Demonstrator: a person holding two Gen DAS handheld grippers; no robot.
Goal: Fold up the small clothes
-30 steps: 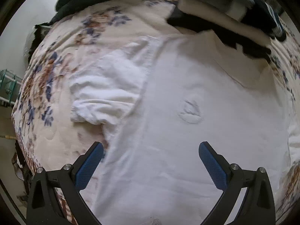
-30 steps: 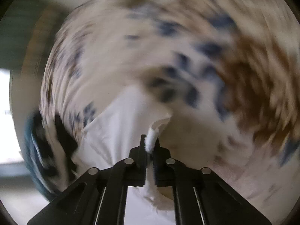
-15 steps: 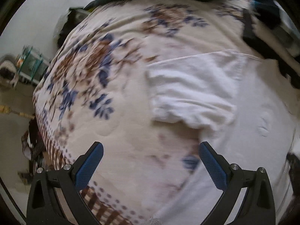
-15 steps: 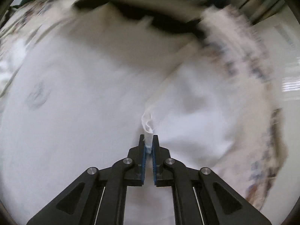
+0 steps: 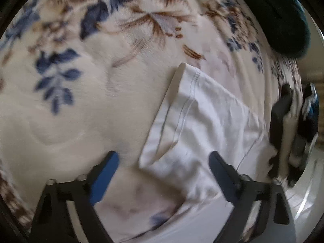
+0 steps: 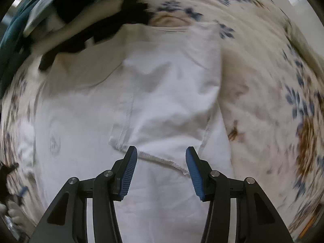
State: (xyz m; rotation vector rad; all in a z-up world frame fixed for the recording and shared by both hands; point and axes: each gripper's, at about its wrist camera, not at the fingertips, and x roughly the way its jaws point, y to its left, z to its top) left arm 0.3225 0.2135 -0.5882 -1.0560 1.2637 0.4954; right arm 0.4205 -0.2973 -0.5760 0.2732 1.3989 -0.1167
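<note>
While the white T-shirt (image 6: 162, 105) lies spread on the flowered blanket (image 6: 263, 101), the right gripper (image 6: 161, 162) hangs over it with its blue-padded fingers (image 6: 129, 172) parted wide and nothing between them. And look at that sleeve (image 6: 172, 109), folded in across the body of the shirt, its stitched hem running right through the gap between the two pads! I cannot tell whether the fingers touch the cloth or sit just above it.

Over to the left wrist view: the left gripper (image 5: 162, 162) is spread wide too, gripping nothing, and the other sleeve (image 5: 192, 125) lies flat on the blanket (image 5: 81, 111) with its hemmed opening toward the top of the frame. Its lower corner sits between the fingers, nearer the right-hand one.

A faint round mark (image 6: 54, 141) shows on the shirt's chest, too pale and smeared to read; no other writing shows.

A heap of dark and light clothes (image 6: 70, 16) sits beyond the collar, its pieces blurred together. In the left view the same sort of pile (image 5: 293, 131) is squeezed against the right edge, with a dark teal bundle (image 5: 283, 16) cut off at the top corner. Both views are smeared at the rim.
</note>
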